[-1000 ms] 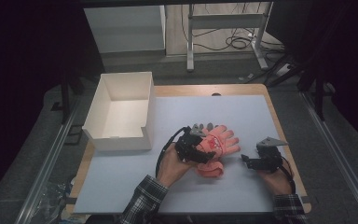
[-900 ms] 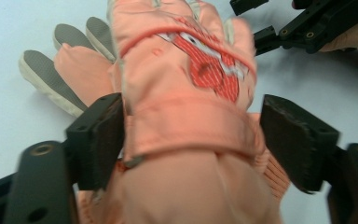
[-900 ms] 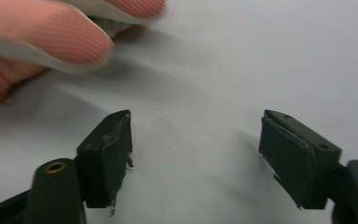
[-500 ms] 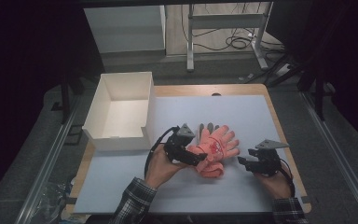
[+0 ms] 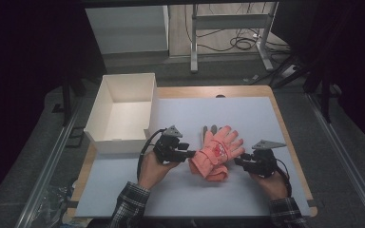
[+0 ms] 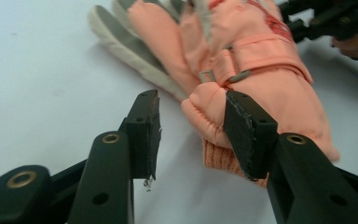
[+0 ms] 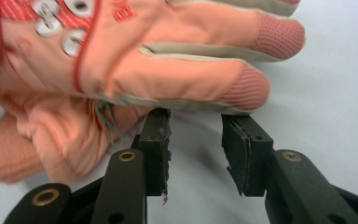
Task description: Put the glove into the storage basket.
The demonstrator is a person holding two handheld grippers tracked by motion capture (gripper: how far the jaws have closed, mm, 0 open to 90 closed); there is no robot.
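Lying near the middle of the pale blue table mat [image 5: 123,190], towards its near edge, is a pair of padded salmon-pink gloves with grey palms [image 5: 216,153], stacked, cuffs towards the near edge. The left gripper [image 5: 191,154] sits at the cuff: its jaws have just been closing, with the puffy cuff edge between them, one pad touching it and the other apart. The right gripper [image 5: 237,162] has also been closing; its jaws stand apart just under a fingertip, gripping nothing. A white cardboard box [image 5: 105,114] stands at the mat's far left corner.
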